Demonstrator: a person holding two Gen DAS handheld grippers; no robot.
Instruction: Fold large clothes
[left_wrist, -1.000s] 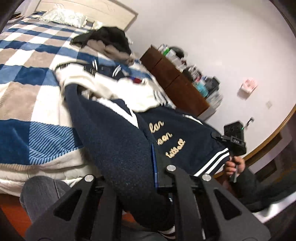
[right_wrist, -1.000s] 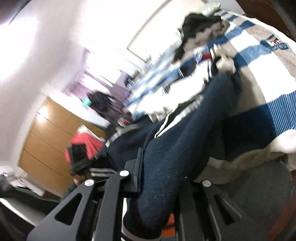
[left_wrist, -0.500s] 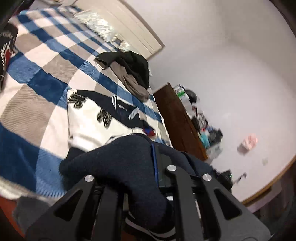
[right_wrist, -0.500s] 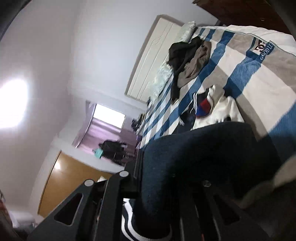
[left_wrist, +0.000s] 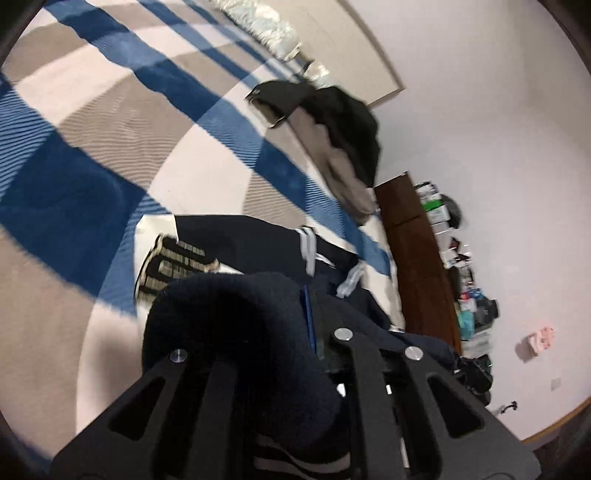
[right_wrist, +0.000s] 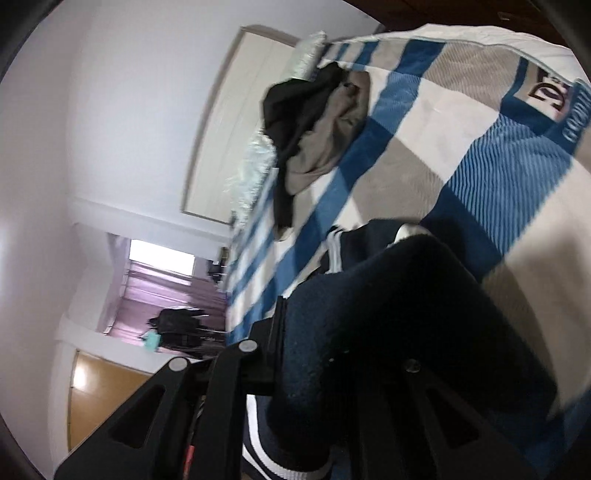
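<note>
A navy and white varsity jacket (left_wrist: 236, 243) with striped trim lies on the blue, white and beige striped bed (left_wrist: 110, 122). My left gripper (left_wrist: 258, 332) is shut on a thick fold of its navy fabric (left_wrist: 229, 325), held low over the jacket's white sleeve. My right gripper (right_wrist: 332, 350) is shut on another navy fold (right_wrist: 369, 314) of the same jacket (right_wrist: 351, 240), just above the bed (right_wrist: 480, 155). The fabric hides the fingertips in both views.
A pile of black and taupe clothes (left_wrist: 340, 125) lies further up the bed, also in the right wrist view (right_wrist: 314, 122). A brown dresser (left_wrist: 417, 251) with clutter stands by the wall. The headboard (right_wrist: 229, 122) and pillow (left_wrist: 266, 22) are at the far end.
Both grippers have carried the navy folds forward over the bed toward the jacket's upper part. The jacket's lettered panel and the other hand have gone out of view.
</note>
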